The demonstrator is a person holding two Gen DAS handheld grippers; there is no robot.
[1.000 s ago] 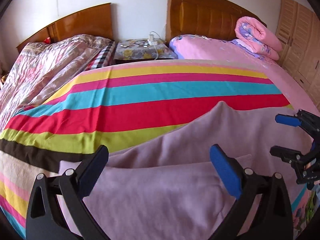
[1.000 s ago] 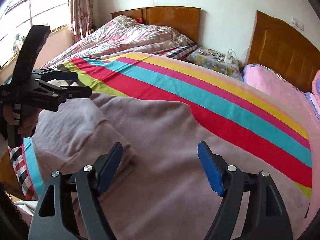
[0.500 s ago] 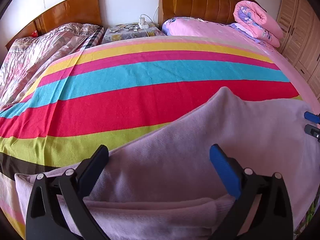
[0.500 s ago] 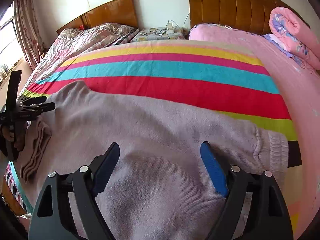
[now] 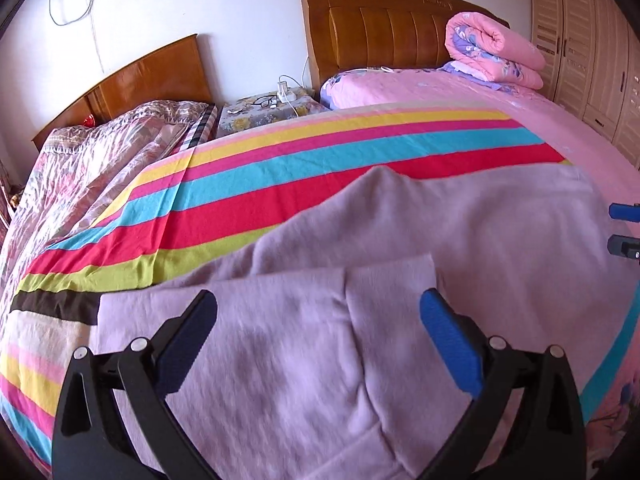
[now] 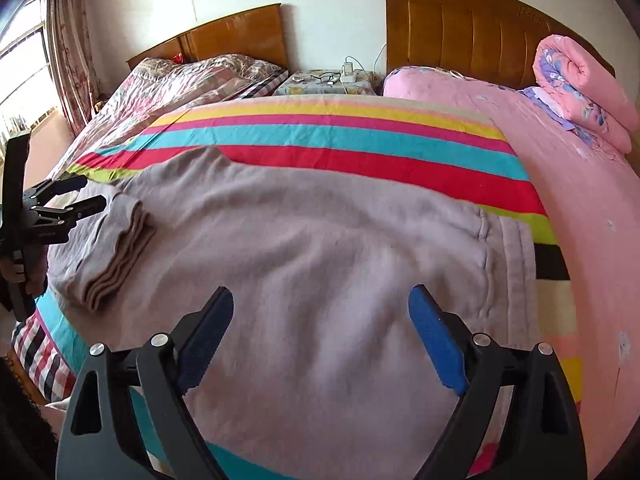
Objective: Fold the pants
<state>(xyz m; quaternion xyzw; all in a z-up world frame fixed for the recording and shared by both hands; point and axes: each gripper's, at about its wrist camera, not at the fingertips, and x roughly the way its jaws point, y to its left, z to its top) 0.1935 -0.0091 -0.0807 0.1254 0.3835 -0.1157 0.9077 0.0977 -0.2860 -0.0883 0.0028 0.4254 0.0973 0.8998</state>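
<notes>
The mauve fleece pants (image 6: pixel 320 240) lie flat across the striped bedspread (image 5: pixel 320 168); the leg cuffs (image 6: pixel 116 248) have just been laid back over the legs. The left tool (image 5: pixel 320 340) and right tool (image 6: pixel 320 332) now hover wide open, both empty. 1 fold appears complete.

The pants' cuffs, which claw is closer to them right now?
Left. The left claw sits right beside the cuffs at the folded leg end of the pants. The right claw hovers over the middle, nearer the waistband.
</notes>
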